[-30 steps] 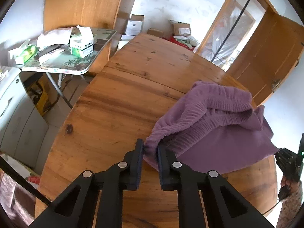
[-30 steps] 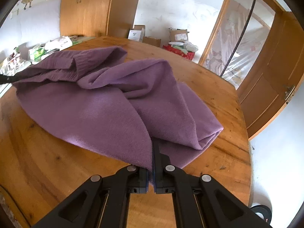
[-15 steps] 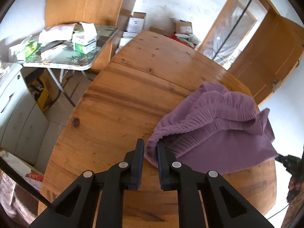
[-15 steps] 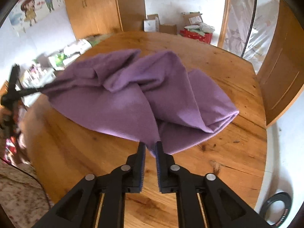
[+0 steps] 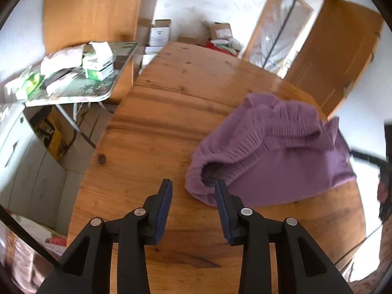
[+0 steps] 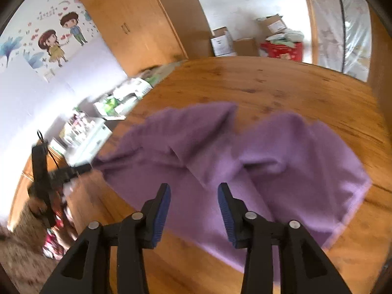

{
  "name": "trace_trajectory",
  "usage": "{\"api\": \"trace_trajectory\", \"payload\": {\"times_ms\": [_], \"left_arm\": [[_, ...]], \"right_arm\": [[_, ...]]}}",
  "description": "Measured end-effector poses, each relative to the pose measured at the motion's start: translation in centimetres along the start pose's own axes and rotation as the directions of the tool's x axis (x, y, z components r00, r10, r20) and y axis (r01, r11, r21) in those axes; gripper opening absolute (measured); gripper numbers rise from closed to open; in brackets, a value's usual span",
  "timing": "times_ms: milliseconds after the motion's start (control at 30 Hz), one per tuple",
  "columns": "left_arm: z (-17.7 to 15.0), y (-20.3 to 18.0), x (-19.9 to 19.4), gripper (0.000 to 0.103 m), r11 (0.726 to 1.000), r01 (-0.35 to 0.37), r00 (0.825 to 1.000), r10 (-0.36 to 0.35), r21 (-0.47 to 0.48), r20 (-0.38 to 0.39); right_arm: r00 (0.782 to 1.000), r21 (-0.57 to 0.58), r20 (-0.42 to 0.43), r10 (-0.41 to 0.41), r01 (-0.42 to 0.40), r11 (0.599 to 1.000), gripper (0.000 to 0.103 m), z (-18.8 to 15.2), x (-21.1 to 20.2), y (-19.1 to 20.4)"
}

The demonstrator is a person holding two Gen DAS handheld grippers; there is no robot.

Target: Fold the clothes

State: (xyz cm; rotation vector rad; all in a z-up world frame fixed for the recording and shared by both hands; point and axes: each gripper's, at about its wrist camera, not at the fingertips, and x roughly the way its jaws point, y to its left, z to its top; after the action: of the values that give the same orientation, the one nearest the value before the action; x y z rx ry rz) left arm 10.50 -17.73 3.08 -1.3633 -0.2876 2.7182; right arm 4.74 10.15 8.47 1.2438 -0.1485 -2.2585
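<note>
Two views split the scene between them. From the left wrist, the folding side table (image 5: 80,90) at far left carries green and white boxes (image 5: 98,63), with a yellow box on the floor beneath it; the right wrist view catches only a blurred corner of that clutter. Next comes the bare wood of the round tabletop (image 5: 152,127). The left gripper (image 5: 193,183) stands with its jaws apart, having just opened, nothing pressed between the pads; the ribbed cuff or hem of the purple sweater (image 5: 264,152) lies just beyond the right-hand finger, its rolled opening facing the camera. This ribbed knit shows only from here. At the far right edge a dark blurred shape of the other gripper pokes in.

From the right wrist, a cartoon wall sticker (image 6: 61,39) of two children appears upper left, unseen in the other view. Below it the left gripper shows as a dark blurred form at the sweater's left tip. The right gripper (image 6: 193,191) has also just spread its jaws wide, and the sweater's smooth, flat side lies on the tabletop under and beyond them, not pinched. Cardboard boxes (image 6: 223,41) and a red basket (image 6: 281,49) sit on the floor behind the tabletop.
</note>
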Motion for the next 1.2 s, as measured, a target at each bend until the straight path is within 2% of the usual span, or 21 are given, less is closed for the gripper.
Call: {"api": "trace_trajectory", "payload": {"times_ms": [67,200,300,400,500,567,667,733,767,800,867,1033,1200], "left_arm": [[-0.1,-0.7,0.2,0.038,0.999,-0.029,1.0,0.029,0.042,-0.001],[-0.2,-1.2,0.8,0.038,0.996,-0.049,0.999,0.049,0.068,-0.011],[0.0,-1.0,1.3,0.038,0.995,-0.073,0.997,0.074,0.067,-0.012],[0.2,-0.9,1.4,0.038,0.995,-0.073,0.997,0.074,0.065,-0.005],[0.5,-0.8,1.6,0.038,0.995,-0.083,0.997,0.083,0.063,0.005],[0.6,-0.7,1.9,0.038,0.994,-0.089,0.996,0.088,0.061,0.008],[0.8,-0.6,2.1,0.038,0.994,-0.093,0.996,0.093,0.062,0.006],[0.8,-0.5,2.3,0.038,0.993,-0.102,0.995,0.102,0.058,0.007],[0.9,-0.4,2.4,0.038,0.993,-0.102,0.995,0.102,0.056,0.009],[0.9,-0.3,2.5,0.038,0.994,-0.101,0.995,0.1,0.051,0.01],[1.0,-0.2,2.7,0.038,0.994,-0.098,0.995,0.098,0.04,0.013],[0.9,-0.2,3.2,0.038,0.992,-0.113,0.994,0.112,0.058,0.007],[1.0,0.5,3.4,0.038,0.996,-0.088,0.996,0.088,0.035,0.004]], "right_arm": [[1.0,0.019,-0.001,0.018,-0.018,1.0,0.054,1.5,1.6,0.2],[0.999,0.109,-0.002,0.051,-0.051,0.993,0.055,3.4,3.6,-0.7],[1.0,0.136,-0.003,0.004,-0.003,0.991,0.056,4.1,4.6,-1.0],[0.998,-0.02,0.001,-0.07,0.07,0.997,0.056,3.6,5.2,1.4],[0.985,-0.171,0.005,-0.173,0.171,0.97,0.056,2.5,6.3,3.9],[0.979,-0.22,-0.003,-0.206,0.2,0.955,0.056,2.2,7.3,4.6],[0.96,-0.216,0.003,-0.281,0.275,0.937,0.055,2.4,8.3,4.3],[0.965,-0.185,0.006,-0.264,0.26,0.948,0.041,2.7,8.4,4.0],[0.967,-0.173,0.012,-0.255,0.253,0.952,0.027,2.9,8.3,3.9],[0.963,-0.172,0.024,-0.268,0.268,0.948,0.02,3.0,8.1,4.0],[0.951,-0.191,0.046,-0.305,0.308,0.932,0.013,3.4,8.0,4.3],[0.951,-0.221,0.079,-0.3,0.31,0.925,0.007,5.0,8.2,5.3],[0.954,-0.247,0.124,-0.271,0.295,0.923,0.006,7.8,8.5,6.8]]}}
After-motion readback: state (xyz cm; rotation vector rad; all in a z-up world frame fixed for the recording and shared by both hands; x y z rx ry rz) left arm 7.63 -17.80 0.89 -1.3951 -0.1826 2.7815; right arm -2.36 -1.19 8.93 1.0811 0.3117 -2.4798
